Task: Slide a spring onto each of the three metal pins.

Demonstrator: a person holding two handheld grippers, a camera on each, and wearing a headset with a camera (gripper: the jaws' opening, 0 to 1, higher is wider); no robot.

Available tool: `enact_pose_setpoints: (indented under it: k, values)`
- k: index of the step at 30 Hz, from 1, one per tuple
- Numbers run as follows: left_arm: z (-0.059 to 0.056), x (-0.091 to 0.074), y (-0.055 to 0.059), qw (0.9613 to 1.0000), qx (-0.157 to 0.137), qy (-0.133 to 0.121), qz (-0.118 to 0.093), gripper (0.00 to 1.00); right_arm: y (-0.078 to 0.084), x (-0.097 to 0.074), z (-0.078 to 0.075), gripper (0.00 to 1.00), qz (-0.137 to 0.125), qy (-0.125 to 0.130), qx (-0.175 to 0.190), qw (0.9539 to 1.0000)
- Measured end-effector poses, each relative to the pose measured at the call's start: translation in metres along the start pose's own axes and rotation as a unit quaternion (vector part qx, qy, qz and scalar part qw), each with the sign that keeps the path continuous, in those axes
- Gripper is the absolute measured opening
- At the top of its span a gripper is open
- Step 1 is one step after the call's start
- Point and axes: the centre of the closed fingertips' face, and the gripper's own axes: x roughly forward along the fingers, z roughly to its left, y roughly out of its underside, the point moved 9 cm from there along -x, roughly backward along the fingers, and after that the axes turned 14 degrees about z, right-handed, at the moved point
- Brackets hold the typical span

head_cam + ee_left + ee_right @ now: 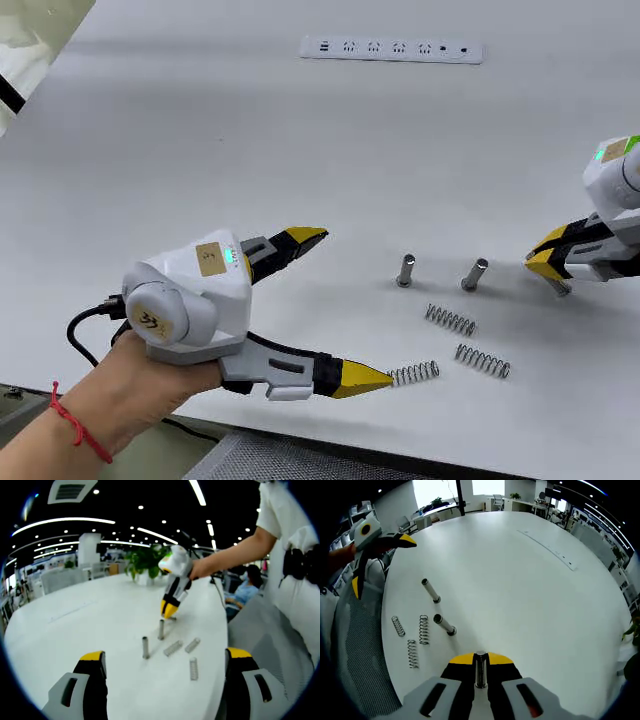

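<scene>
See the left gripper [357, 305] near the front edge of the table [200, 150], jaws spread wide, clasping nothing. Find the nearest spring [414, 373] lying flat right at its lower yellow tip, touching or just short; cannot tell which. Spot a second spring [450, 320] and a third spring [482, 360] lying farther right, between the grippers. Note one upright pin [405, 270] and another upright pin [475, 274] standing just behind them. Find the right gripper [543, 264] off to the right, jaws closed on a third pin [480, 669].
</scene>
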Motion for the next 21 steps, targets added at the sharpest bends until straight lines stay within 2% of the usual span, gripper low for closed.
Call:
enact_pose_setpoints:
  k: [21]
  values:
    - [0.000, 0.000, -0.002, 1.0000, 0.000, 0.001, -0.001, 1.00, 0.012, -0.012, 0.001, 0.09, -0.029, 0.003, 0.012, 0.9995]
